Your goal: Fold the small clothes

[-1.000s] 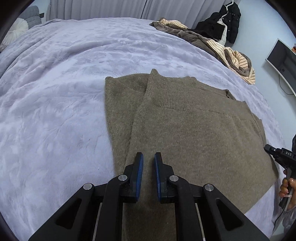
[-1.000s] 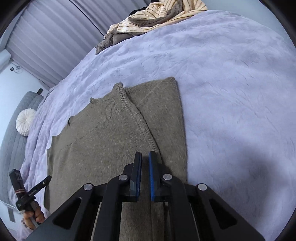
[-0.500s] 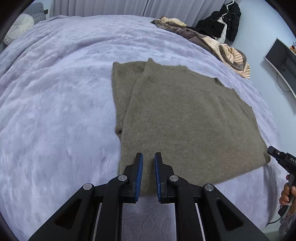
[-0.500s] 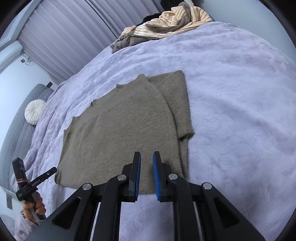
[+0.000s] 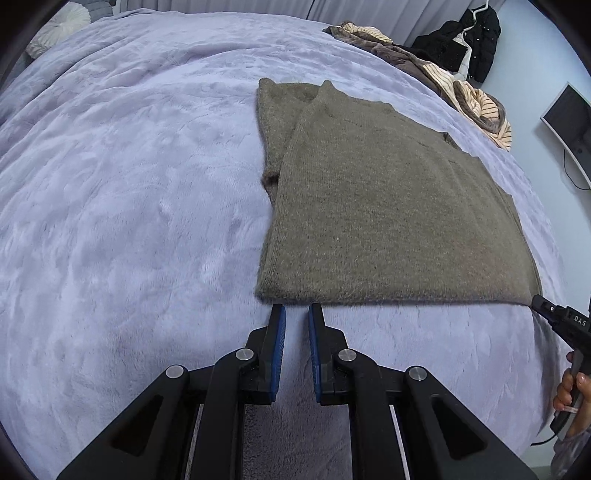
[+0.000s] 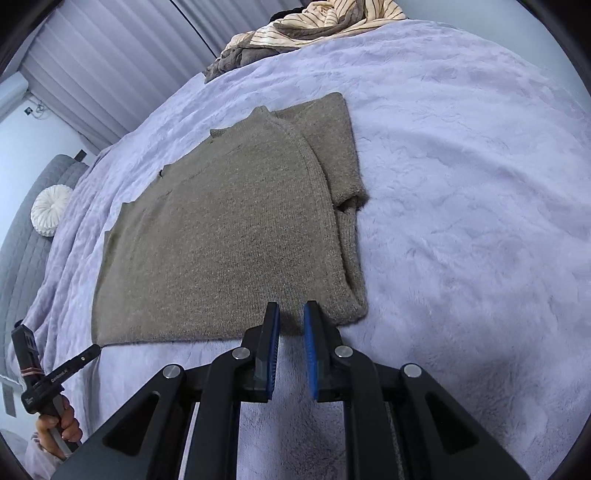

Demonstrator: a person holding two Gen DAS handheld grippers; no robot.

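An olive-brown knitted sweater point(image 5: 388, 214) point(image 6: 229, 240) lies flat on the bed, folded into a rectangle, with a sleeve folded in along one side. My left gripper point(image 5: 296, 308) hovers just short of the near hem at its left corner, shut to a narrow slit, nothing between its fingers. My right gripper point(image 6: 291, 306) has its fingertips over the near hem by the right corner, also shut to a slit and empty. Each view catches the other gripper at its edge: the right one point(image 5: 561, 321), the left one point(image 6: 74, 363), each held by a hand.
The lavender plush blanket point(image 5: 129, 184) point(image 6: 461, 184) covers the bed. A heap of striped and brown clothes point(image 5: 443, 81) point(image 6: 314, 22) lies at the far edge. A black jacket point(image 5: 469, 40) hangs behind, a monitor point(image 5: 569, 122) is on the wall, and a round white cushion point(image 6: 50, 214) sits far off.
Both grippers have drawn back from over the sweater's body to its near hem, so the whole sweater now lies ahead of them. The right jaws' slit has widened slightly.
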